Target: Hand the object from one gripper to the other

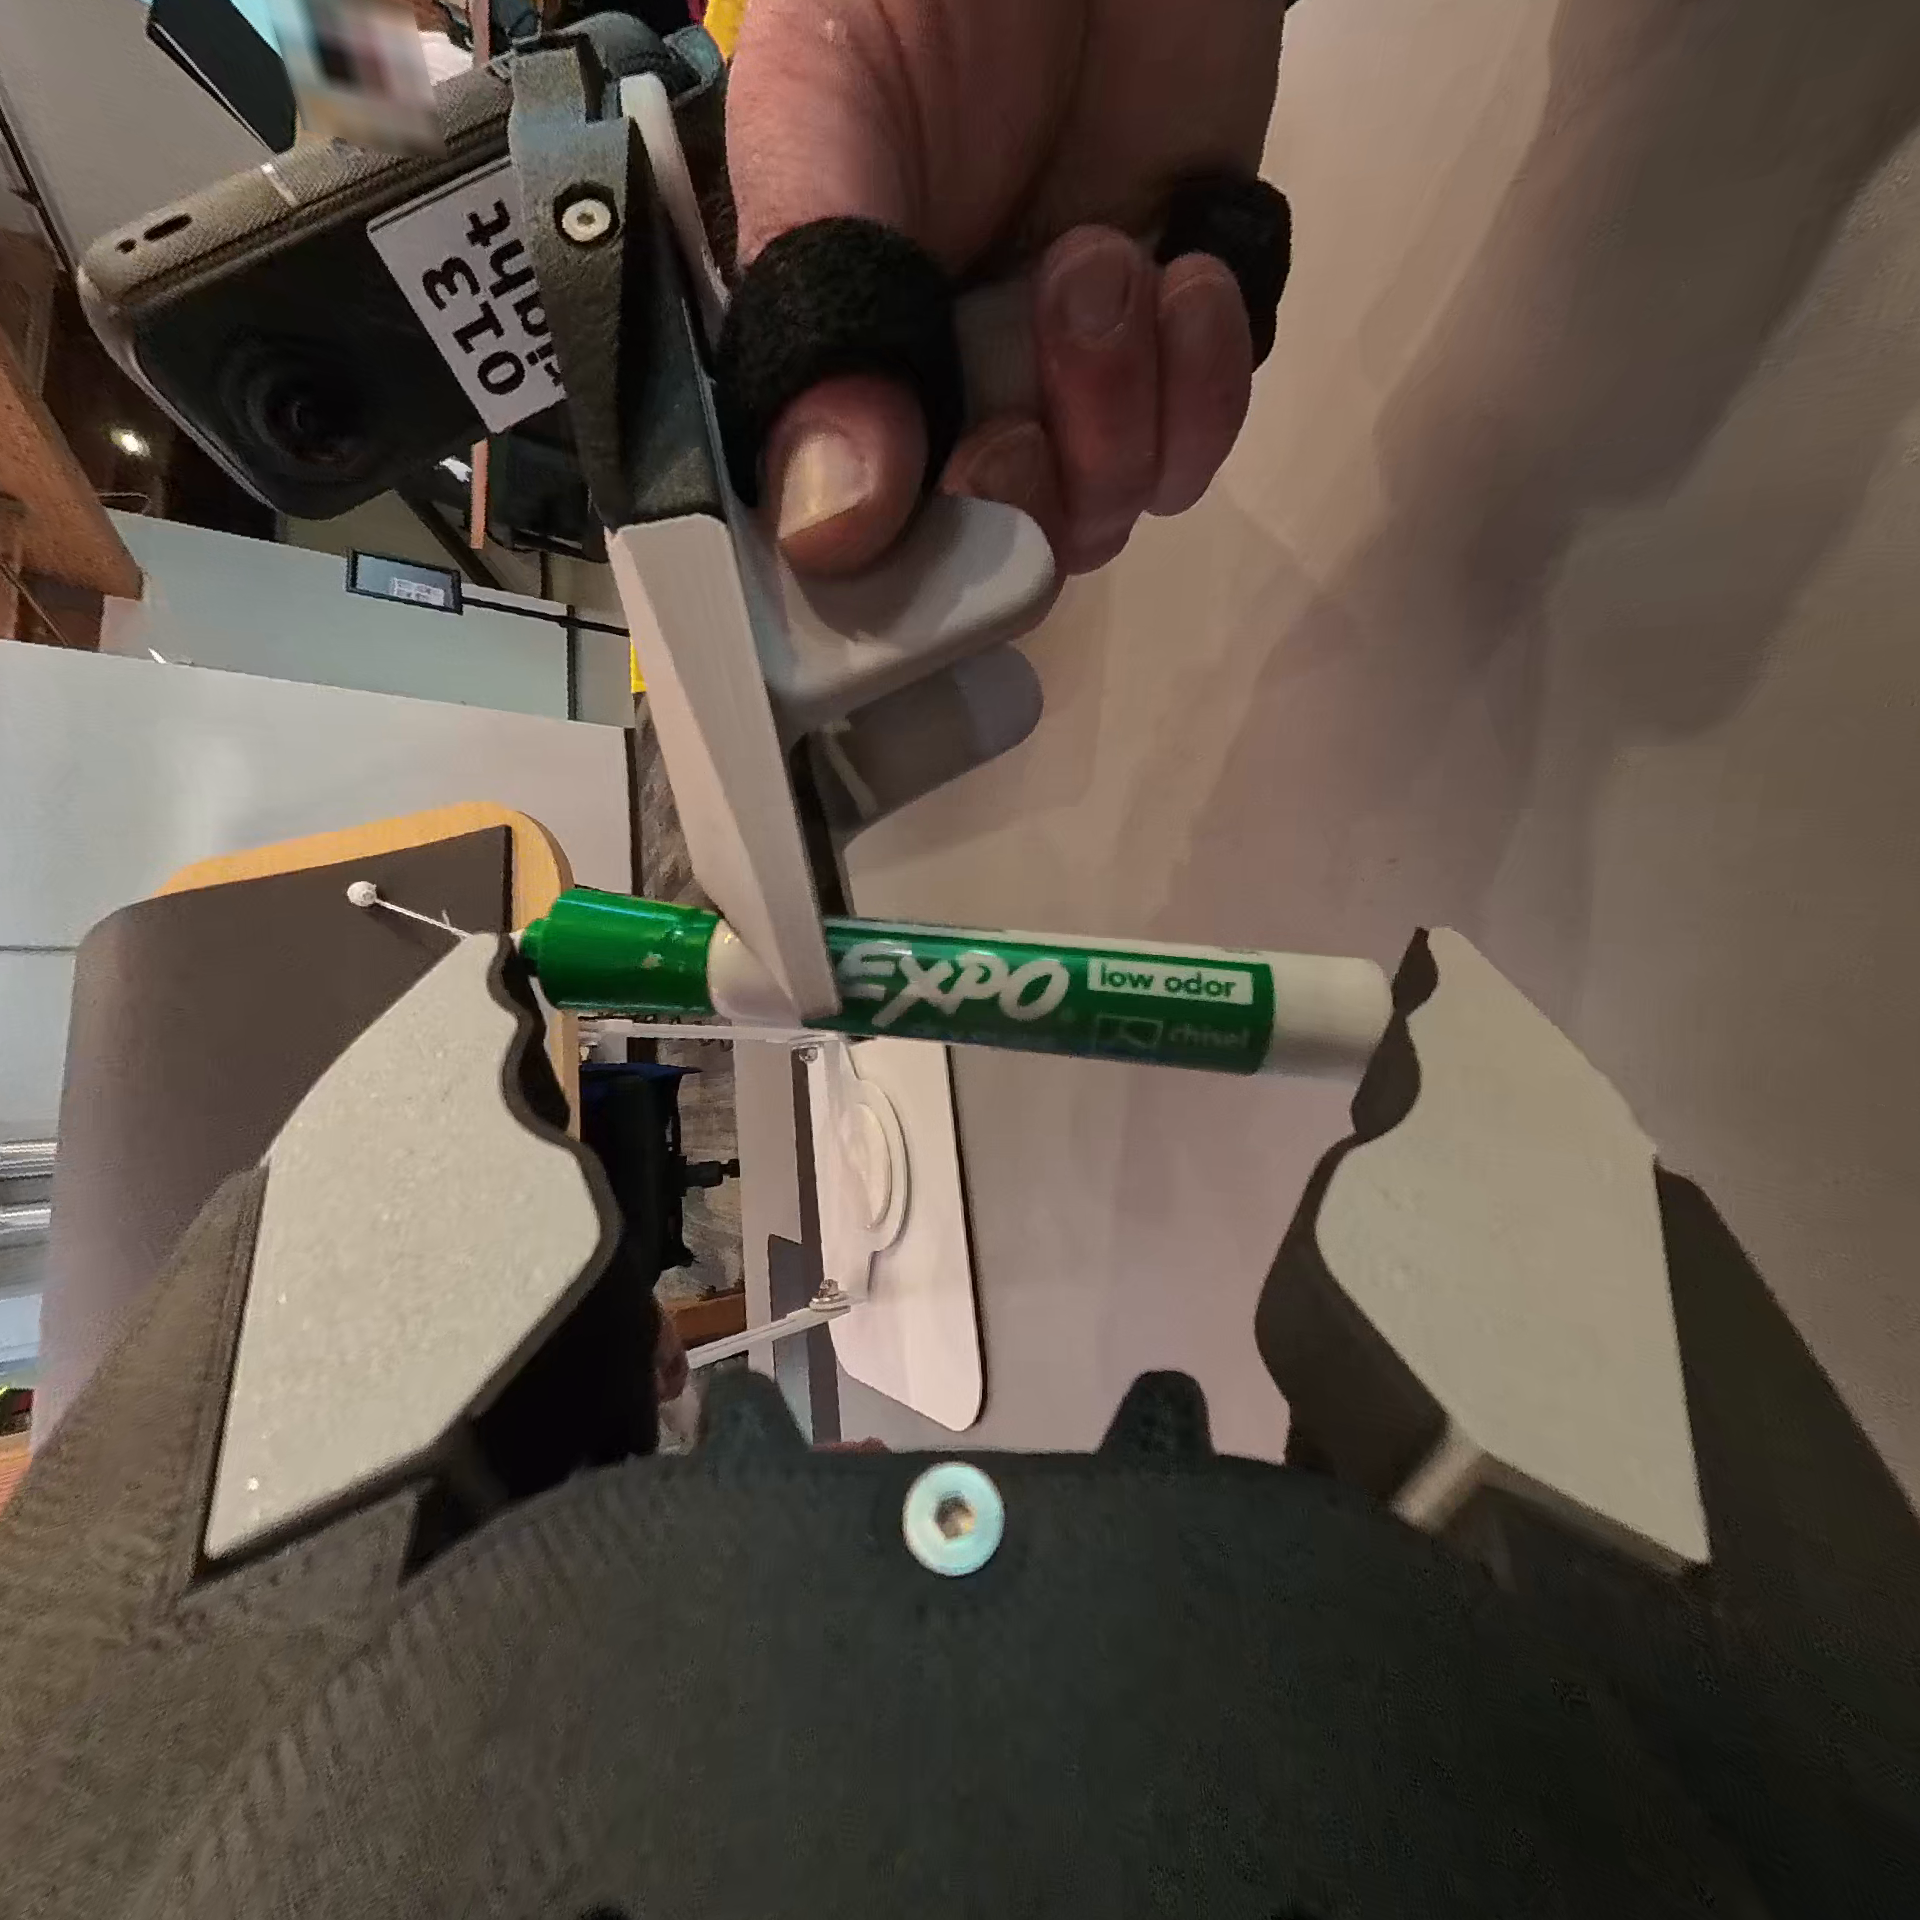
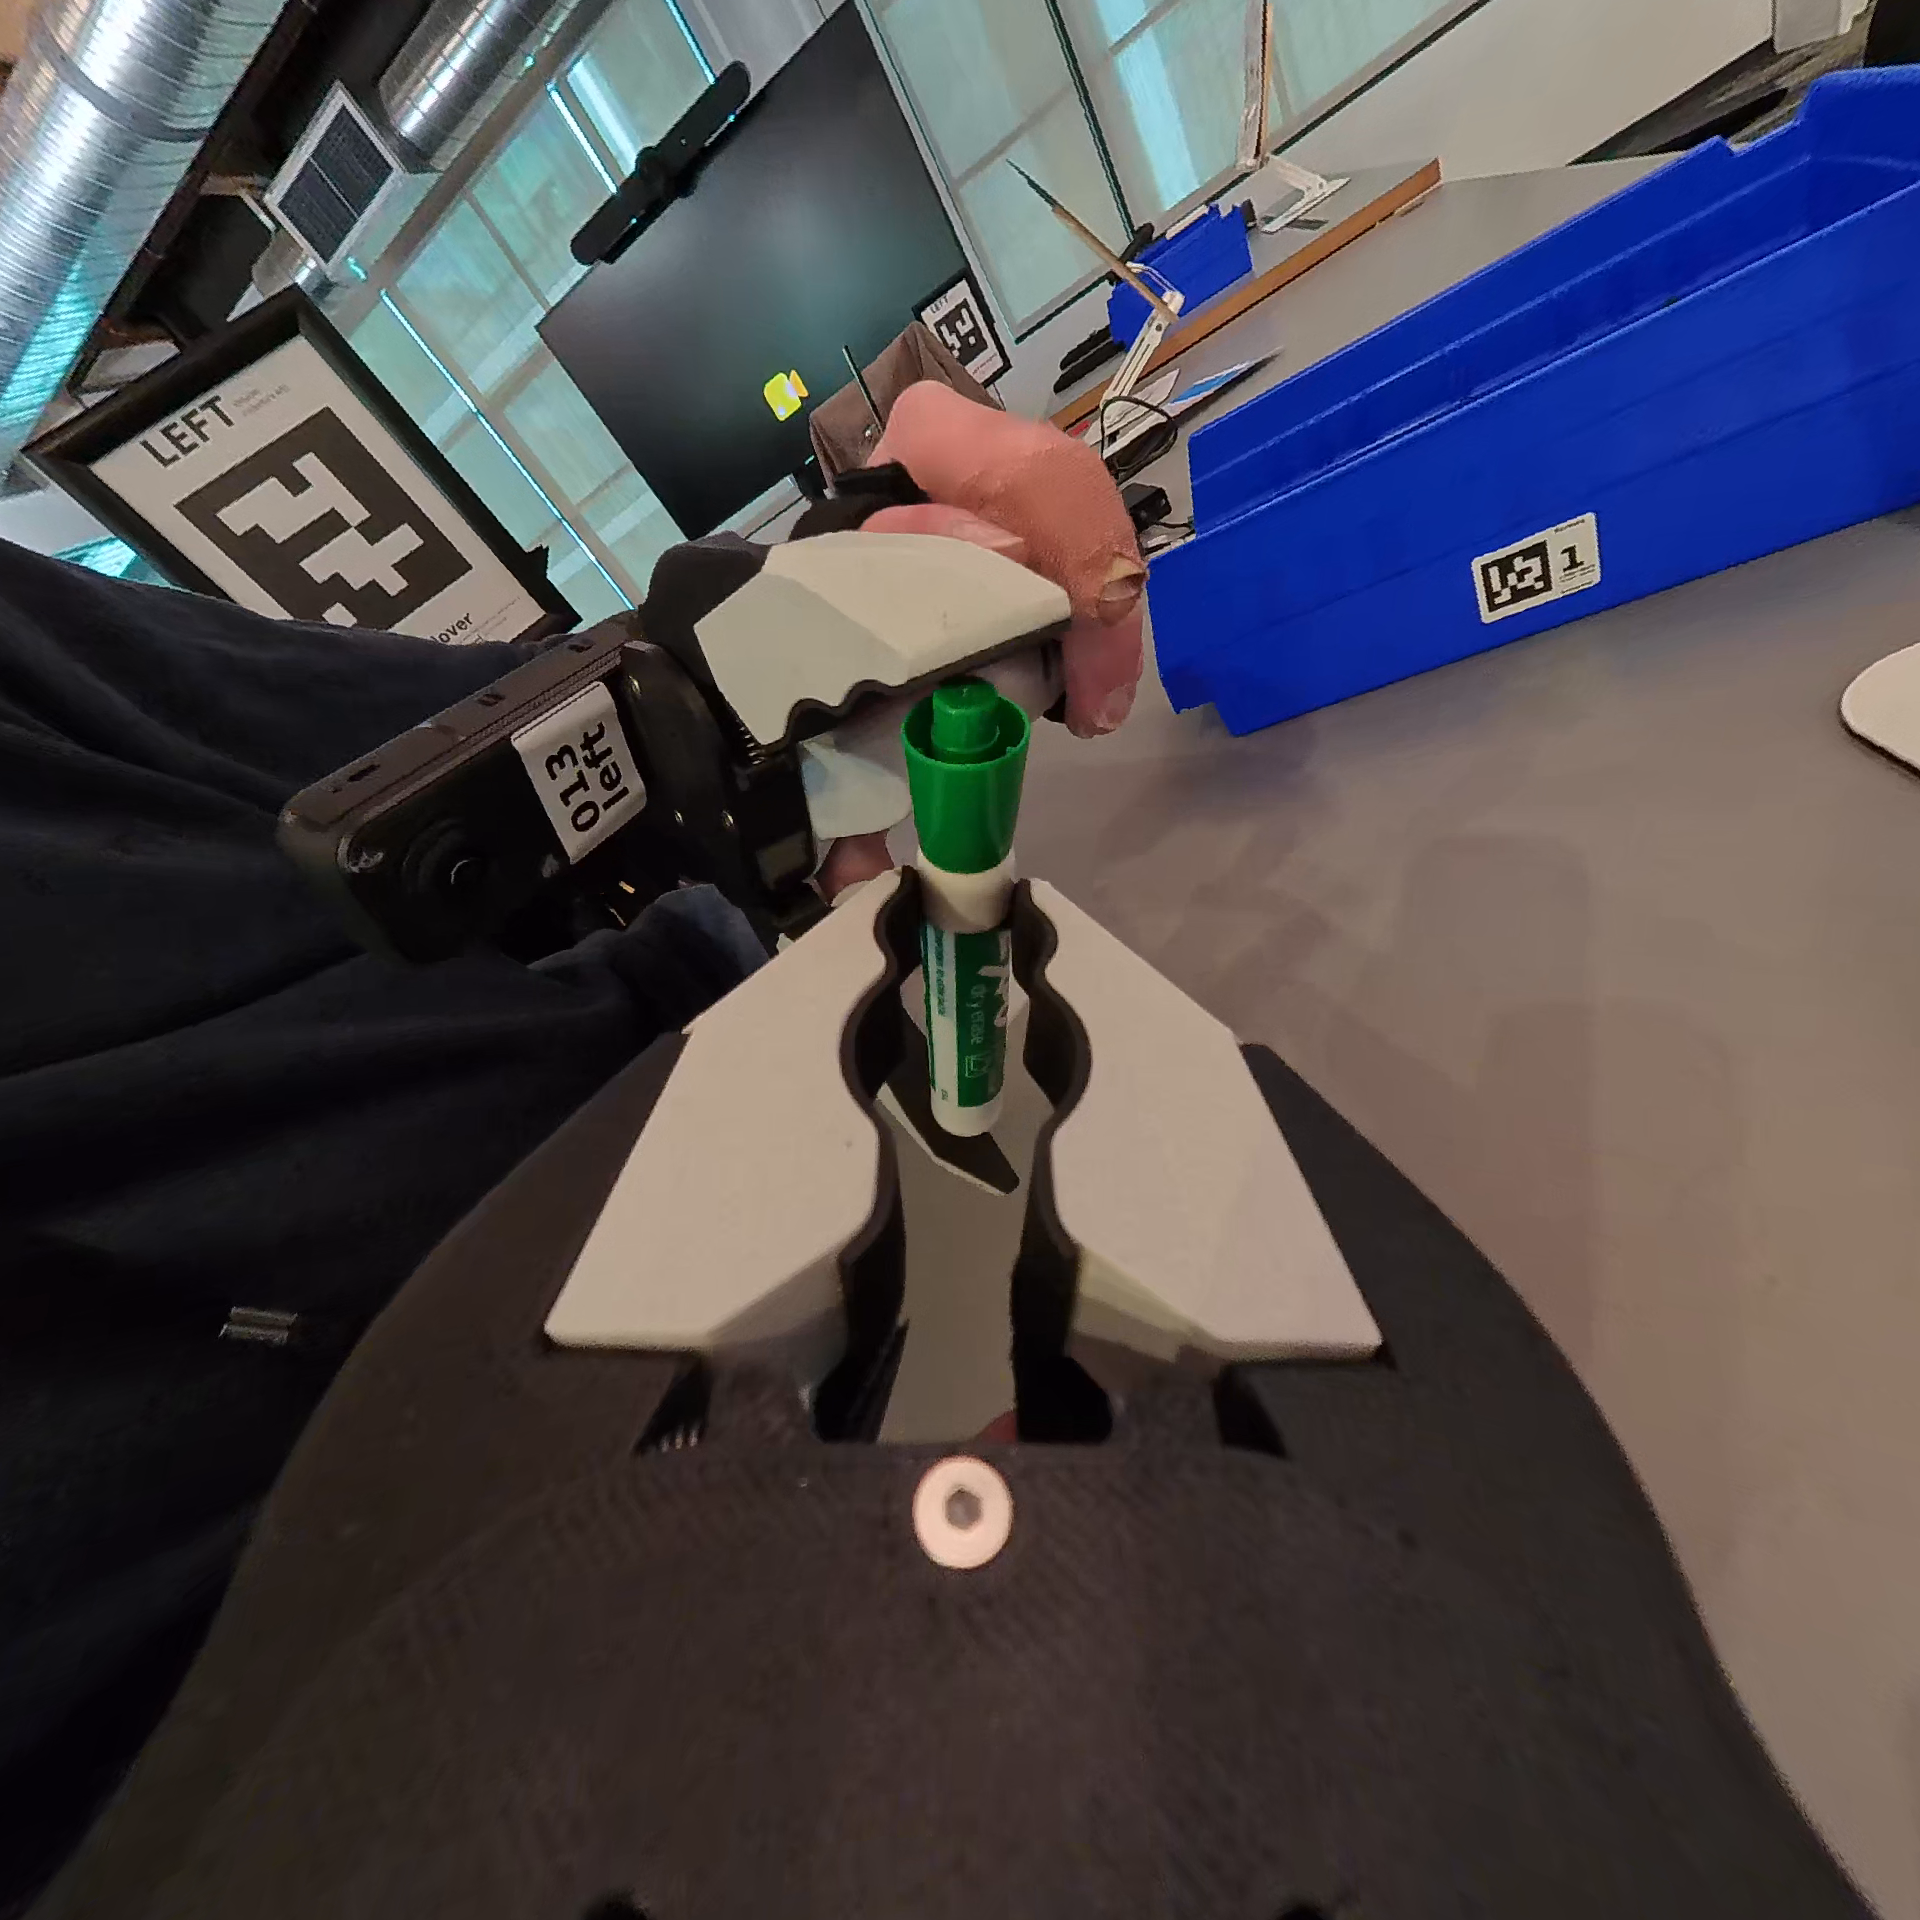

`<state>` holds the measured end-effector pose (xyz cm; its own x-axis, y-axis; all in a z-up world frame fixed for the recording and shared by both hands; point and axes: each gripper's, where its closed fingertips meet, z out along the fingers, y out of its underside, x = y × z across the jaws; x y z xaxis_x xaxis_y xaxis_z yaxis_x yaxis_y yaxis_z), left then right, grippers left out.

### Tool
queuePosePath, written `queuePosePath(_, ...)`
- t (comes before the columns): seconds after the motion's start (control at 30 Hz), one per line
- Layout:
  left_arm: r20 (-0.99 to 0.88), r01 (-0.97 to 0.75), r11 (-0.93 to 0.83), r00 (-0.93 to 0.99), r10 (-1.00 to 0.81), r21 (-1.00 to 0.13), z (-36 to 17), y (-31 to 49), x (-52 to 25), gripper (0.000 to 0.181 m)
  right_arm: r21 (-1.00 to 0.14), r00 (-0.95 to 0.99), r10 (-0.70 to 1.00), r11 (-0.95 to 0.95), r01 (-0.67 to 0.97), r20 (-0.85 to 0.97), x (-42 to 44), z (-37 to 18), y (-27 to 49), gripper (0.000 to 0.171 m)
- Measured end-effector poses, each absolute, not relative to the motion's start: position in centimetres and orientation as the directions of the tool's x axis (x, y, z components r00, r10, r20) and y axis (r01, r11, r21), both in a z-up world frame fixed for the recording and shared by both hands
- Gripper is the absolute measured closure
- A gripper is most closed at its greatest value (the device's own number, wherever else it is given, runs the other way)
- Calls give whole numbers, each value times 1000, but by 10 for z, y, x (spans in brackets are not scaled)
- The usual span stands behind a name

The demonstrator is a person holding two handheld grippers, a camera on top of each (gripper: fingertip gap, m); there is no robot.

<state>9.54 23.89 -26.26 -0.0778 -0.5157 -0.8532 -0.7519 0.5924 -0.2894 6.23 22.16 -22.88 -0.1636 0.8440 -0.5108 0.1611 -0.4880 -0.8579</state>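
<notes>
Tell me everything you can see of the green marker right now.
The green marker is a dry-erase pen: white barrel with a green printed band, glossy green plastic cap on. The right gripper is shut on the barrel just behind the cap. In the left wrist view it lies crosswise between the left gripper's open fingers, its ends at their tips; contact there is unclear. It is held above the grey table.

Blue bin (image 2: 1558, 416) right; table (image 2: 1507, 1039) open.

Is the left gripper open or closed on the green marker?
Open. In the left wrist view its jaws stand wide apart at the two ends of the green marker, while the right gripper is shut on its barrel.
</notes>
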Motion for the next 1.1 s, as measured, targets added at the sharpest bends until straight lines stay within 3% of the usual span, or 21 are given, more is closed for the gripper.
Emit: queuePosePath(1.1,-870,-755,599,-80,-487,-266,-264,240,88,40,-848,-165,834,-502,172,-527,61,-230,220,157)
